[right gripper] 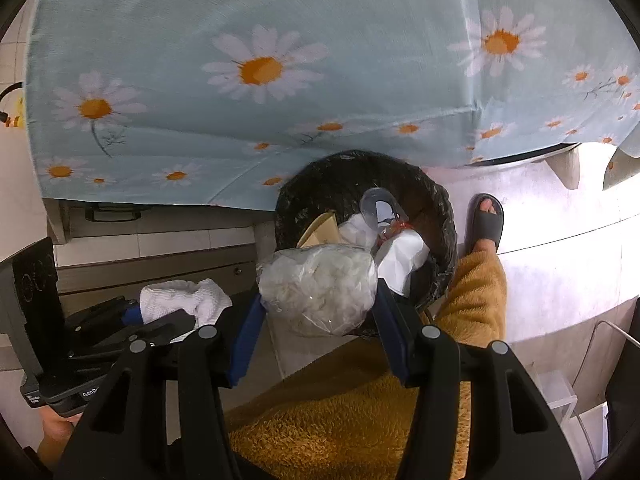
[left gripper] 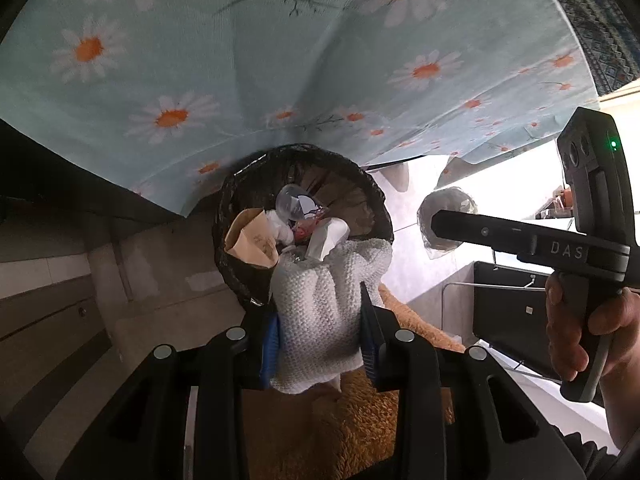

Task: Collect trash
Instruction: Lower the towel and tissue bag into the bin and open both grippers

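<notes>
Centre frame in both views: we see the round bin with a crinkled black liner (left gripper: pixel 304 184), already holding paper and plastic scraps, below the hanging daisy-print blue cloth (right gripper: pixel 280 64). The left gripper (left gripper: pixel 320 320) is clamped on a crumpled white textured paper towel (left gripper: pixel 324 304) at the bin's near rim. The right gripper (right gripper: pixel 320 300) pinches a clear plastic bag of white stuffing, possibly tissue (right gripper: pixel 320 284), over that rim.
</notes>
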The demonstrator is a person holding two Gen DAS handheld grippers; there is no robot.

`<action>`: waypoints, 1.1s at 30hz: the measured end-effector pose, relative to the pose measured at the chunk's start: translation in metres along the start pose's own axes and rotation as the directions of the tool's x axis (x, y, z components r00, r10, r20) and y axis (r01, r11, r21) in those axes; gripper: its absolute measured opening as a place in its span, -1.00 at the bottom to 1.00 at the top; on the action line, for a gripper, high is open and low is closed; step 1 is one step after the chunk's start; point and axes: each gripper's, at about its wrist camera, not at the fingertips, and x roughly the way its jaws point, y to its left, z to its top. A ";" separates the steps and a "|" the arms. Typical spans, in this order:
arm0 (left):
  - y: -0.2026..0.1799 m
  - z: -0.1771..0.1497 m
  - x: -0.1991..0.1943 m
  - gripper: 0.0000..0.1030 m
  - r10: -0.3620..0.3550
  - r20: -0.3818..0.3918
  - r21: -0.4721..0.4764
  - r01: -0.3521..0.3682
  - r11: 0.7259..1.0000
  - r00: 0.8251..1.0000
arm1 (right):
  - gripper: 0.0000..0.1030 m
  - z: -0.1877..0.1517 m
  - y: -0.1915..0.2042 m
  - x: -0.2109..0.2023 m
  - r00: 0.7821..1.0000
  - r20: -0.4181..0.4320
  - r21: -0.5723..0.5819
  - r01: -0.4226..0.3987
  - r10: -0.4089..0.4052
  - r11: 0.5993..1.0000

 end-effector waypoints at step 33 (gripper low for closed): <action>0.000 0.016 -0.042 -0.03 -0.016 0.084 -0.007 0.016 1.000 0.996 | 0.29 0.001 0.032 -0.068 0.988 0.153 -0.055 -0.019 0.027 0.998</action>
